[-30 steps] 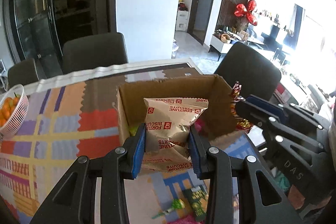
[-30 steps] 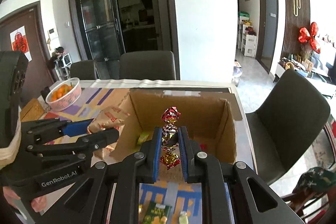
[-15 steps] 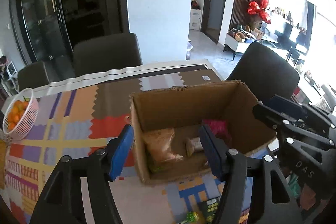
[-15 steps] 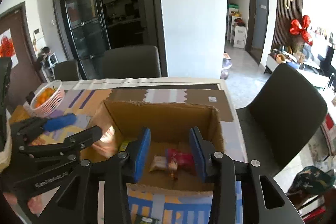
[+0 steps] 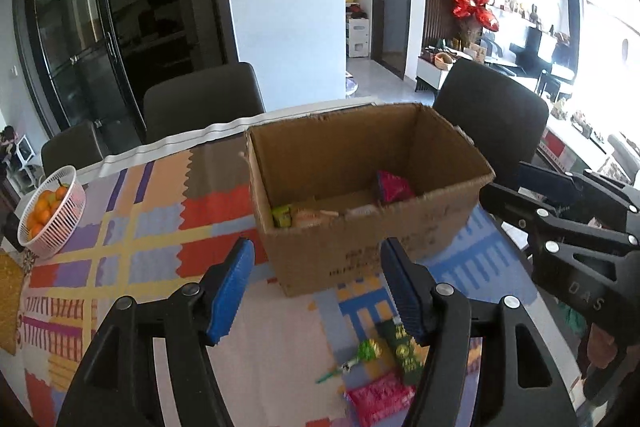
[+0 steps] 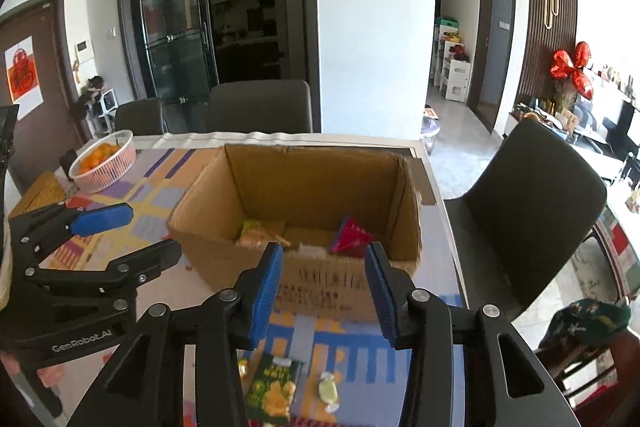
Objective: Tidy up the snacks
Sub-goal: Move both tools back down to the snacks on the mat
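An open cardboard box (image 5: 340, 147) (image 6: 316, 183) stands on the patterned tablecloth. Inside lie a red packet (image 5: 394, 185) (image 6: 352, 235), a green packet (image 5: 282, 215) and a biscuit bag (image 5: 312, 217) (image 6: 256, 233). My left gripper (image 5: 316, 251) is open and empty just before the box's near wall. My right gripper (image 6: 323, 255) is also empty, level with the near rim, and its jaws are opening. On the cloth in front lie a green snack packet (image 5: 404, 351) (image 6: 274, 383), a green wrapped candy (image 5: 370, 349) (image 6: 328, 387) and a pink-red packet (image 5: 380, 397).
A white basket of oranges (image 5: 52, 211) (image 6: 104, 161) sits at the far left of the table. Dark chairs stand behind the table (image 5: 200, 99) and to its right (image 6: 532, 211). The table's right edge runs close beside the box.
Both grippers let go of their snacks: the biscuit bag and the twisted candy now lie in the box. Both jaws opened, and both grippers drew back toward the near side of the box.
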Demonstrator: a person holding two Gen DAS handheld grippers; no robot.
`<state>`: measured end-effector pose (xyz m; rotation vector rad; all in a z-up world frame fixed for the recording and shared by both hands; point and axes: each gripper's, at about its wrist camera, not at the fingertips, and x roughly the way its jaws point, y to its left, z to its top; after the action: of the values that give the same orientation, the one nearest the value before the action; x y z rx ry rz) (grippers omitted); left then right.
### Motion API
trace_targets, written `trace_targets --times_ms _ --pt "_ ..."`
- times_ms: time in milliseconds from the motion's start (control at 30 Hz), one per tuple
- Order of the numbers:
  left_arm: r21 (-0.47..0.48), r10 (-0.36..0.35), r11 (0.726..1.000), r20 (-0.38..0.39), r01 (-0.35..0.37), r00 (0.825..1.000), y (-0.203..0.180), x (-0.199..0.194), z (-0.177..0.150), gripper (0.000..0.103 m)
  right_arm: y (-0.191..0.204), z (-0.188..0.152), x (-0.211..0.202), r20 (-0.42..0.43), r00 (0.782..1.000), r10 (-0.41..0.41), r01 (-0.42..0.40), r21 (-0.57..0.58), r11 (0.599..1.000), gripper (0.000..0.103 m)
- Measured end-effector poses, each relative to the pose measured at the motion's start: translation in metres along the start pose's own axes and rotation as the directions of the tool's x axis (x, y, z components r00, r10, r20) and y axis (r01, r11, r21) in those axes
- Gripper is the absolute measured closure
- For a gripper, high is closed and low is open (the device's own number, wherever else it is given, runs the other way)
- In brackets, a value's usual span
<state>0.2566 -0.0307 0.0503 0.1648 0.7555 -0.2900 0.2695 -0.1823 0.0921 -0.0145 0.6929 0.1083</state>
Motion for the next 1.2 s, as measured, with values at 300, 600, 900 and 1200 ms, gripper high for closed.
trace_targets --times_ms 300,600,900,1200 --pt "0.042 -0.006 0.999 -0.056 0.008 0.998 -0.013 -0.002 -0.039 0.038 -0.008 -0.039 0.0 -0.08 0.997 -0.012 0.014 0.027 1.0 0.059" --pt "0.055 -0.028 0.998 -0.143 0.037 0.989 -0.023 0.015 -0.077 0.038 -0.008 -0.088 0.007 -0.171 0.985 0.004 0.006 0.053 0.999 0.059" --pt "0.085 -0.059 0.993 -0.211 0.078 0.976 -0.032 0.035 -0.106 0.038 -0.008 -0.123 0.02 -0.248 0.969 0.0 0.017 0.066 0.998 0.059" --pt "0.131 -0.087 0.984 -0.24 0.121 0.967 -0.037 0.065 -0.116 0.039 -0.005 -0.139 0.042 -0.305 0.952 -0.005 0.018 0.039 0.999 0.059"
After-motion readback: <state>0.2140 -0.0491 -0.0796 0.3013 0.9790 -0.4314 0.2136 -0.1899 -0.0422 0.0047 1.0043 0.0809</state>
